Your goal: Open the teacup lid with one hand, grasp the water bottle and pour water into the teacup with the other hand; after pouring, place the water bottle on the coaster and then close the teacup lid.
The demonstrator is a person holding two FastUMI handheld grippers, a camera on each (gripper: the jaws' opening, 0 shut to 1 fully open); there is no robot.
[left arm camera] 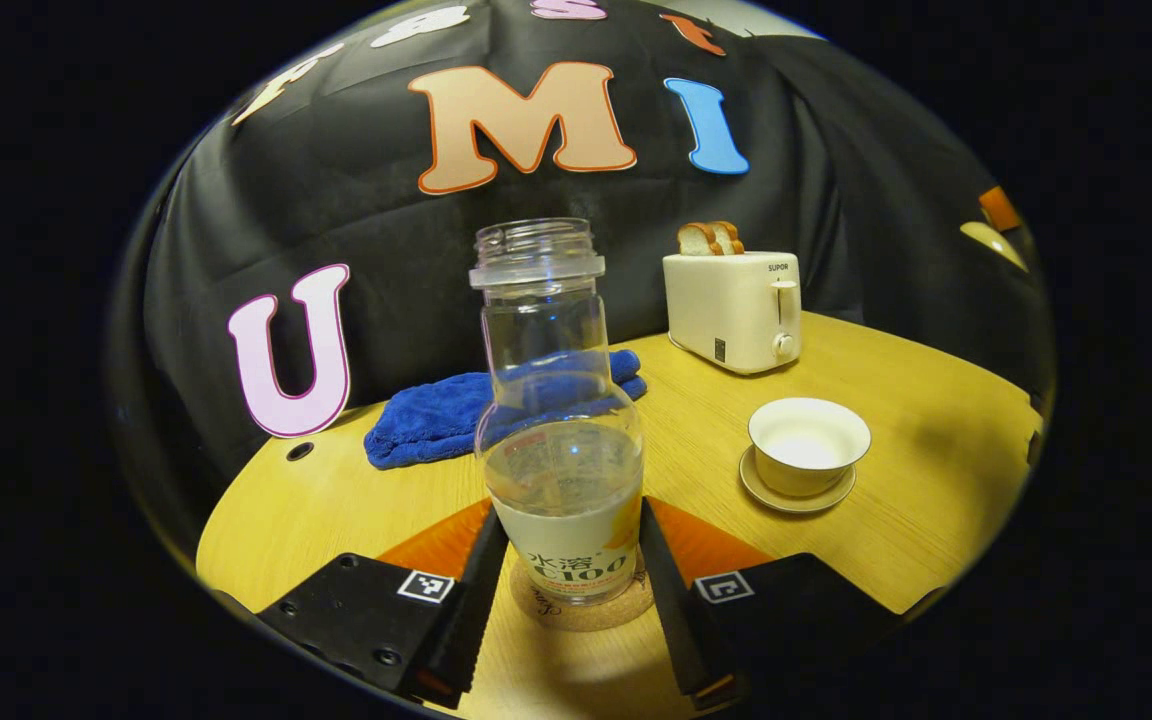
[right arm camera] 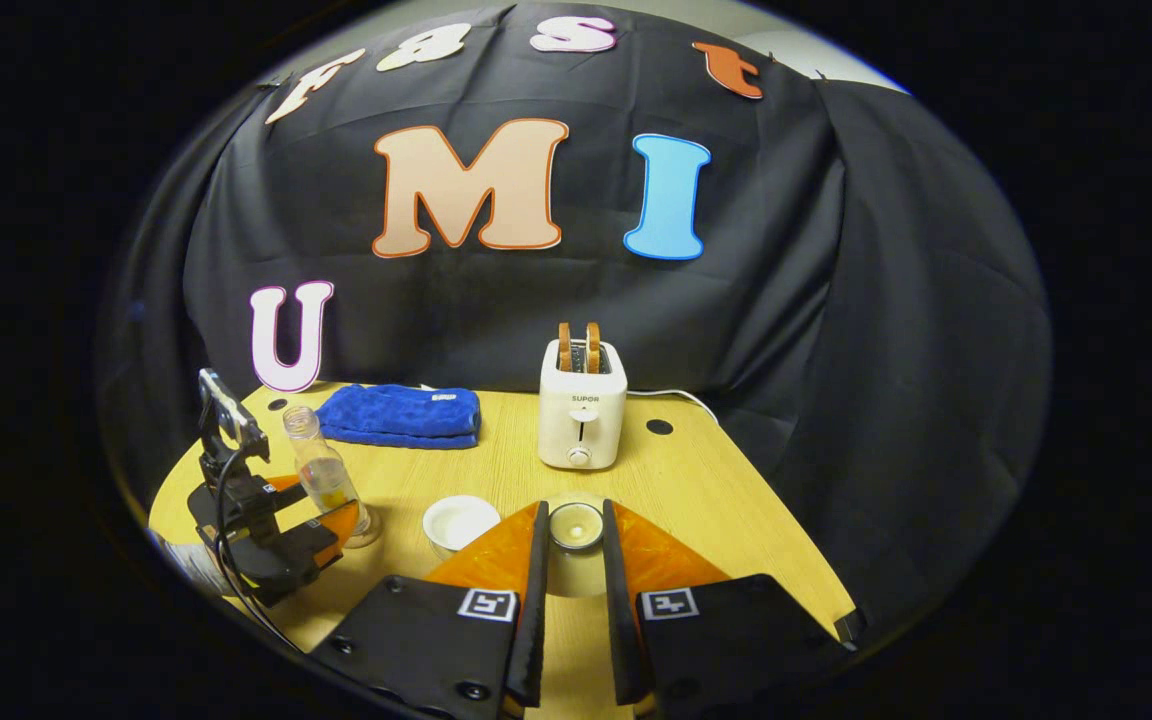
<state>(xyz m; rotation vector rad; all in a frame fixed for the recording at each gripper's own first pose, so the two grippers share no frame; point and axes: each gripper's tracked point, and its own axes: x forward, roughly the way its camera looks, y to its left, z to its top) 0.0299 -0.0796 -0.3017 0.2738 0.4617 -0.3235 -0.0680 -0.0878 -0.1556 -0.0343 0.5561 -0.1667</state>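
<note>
In the left gripper view, a blue towel [left arm camera: 496, 410] lies far left on the bench [left arm camera: 896, 500]. The uncapped water bottle [left arm camera: 558, 420] stands upright on the cork coaster [left arm camera: 581, 610], part full, left tongs [left arm camera: 572, 560] clamping its sides. Right: toaster [left arm camera: 733, 310], open teacup [left arm camera: 808, 445] on its saucer. In the right gripper view, the right tongs [right arm camera: 574, 565] grip the teacup lid [right arm camera: 576, 526].

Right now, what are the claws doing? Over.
Left claw around bottle on coaster. Right claw holds lid. Cup open. Nothing in the way.
</note>
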